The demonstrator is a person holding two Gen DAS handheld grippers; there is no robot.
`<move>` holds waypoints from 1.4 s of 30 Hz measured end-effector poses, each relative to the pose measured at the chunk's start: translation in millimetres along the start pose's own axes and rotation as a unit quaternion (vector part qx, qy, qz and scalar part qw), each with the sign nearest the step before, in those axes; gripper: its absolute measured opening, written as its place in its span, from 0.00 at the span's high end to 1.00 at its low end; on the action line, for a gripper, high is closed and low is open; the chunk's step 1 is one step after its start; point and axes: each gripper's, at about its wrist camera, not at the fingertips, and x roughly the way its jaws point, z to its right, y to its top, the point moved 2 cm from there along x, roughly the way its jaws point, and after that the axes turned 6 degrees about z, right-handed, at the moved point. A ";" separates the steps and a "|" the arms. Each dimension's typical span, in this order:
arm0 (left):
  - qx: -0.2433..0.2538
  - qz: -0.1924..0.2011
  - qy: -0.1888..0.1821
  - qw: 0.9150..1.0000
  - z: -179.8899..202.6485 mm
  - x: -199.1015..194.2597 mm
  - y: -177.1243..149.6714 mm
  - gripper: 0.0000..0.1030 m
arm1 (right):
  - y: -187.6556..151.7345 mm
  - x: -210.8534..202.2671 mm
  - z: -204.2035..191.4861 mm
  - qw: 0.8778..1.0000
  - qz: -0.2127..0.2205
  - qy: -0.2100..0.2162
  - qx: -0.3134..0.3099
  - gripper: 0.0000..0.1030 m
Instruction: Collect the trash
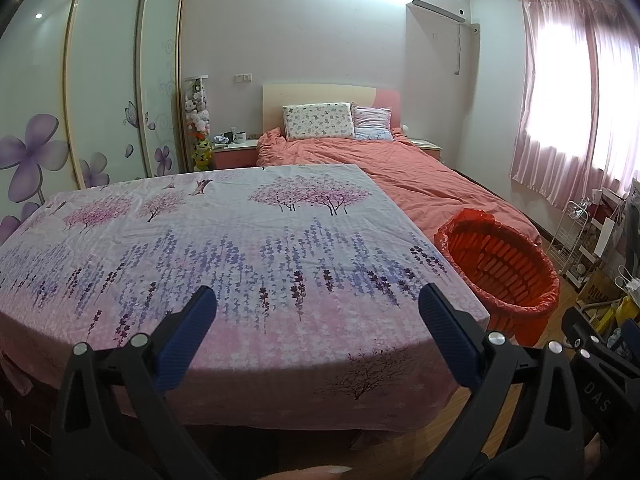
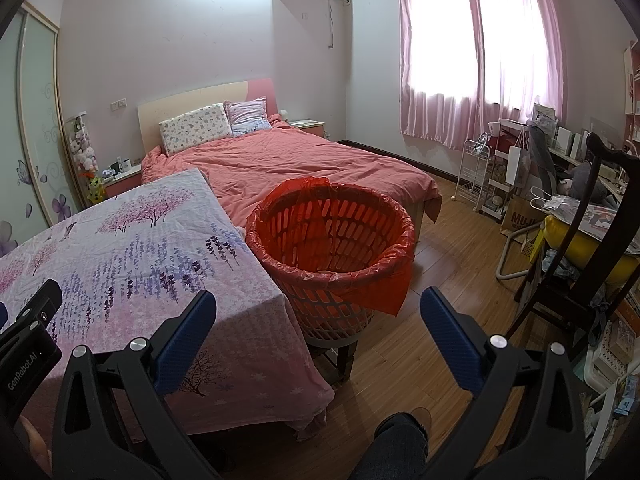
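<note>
Zero trash visible on the table [image 1: 248, 240] or in the bin [image 2: 332, 240]; bin looks empty, red liner in, sits just beside the table's right edge. Left gripper [image 1: 318, 334] and right gripper [image 2: 318, 334] both wide open, holding nothing. Either done or not started, can't tell.

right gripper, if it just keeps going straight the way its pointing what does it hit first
Most likely the basket lined with a red bag, which sits centred between the open fingers of the right gripper. Nothing shows in the gap before it. The floral tablecloth lies to the left of that line, though depth is hard to judge in this fisheye view.
</note>
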 end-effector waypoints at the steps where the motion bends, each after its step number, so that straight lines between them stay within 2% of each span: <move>1: 0.000 0.000 0.000 1.000 0.0 -0.1 0.0 0.04 | 0.2 0.0 0.0 1.000 0.000 0.000 0.000 0.02; 42: 0.003 -0.002 0.005 1.000 -2.5 0.3 -2.1 0.04 | -0.3 -0.2 0.4 1.000 0.000 0.000 0.001 0.02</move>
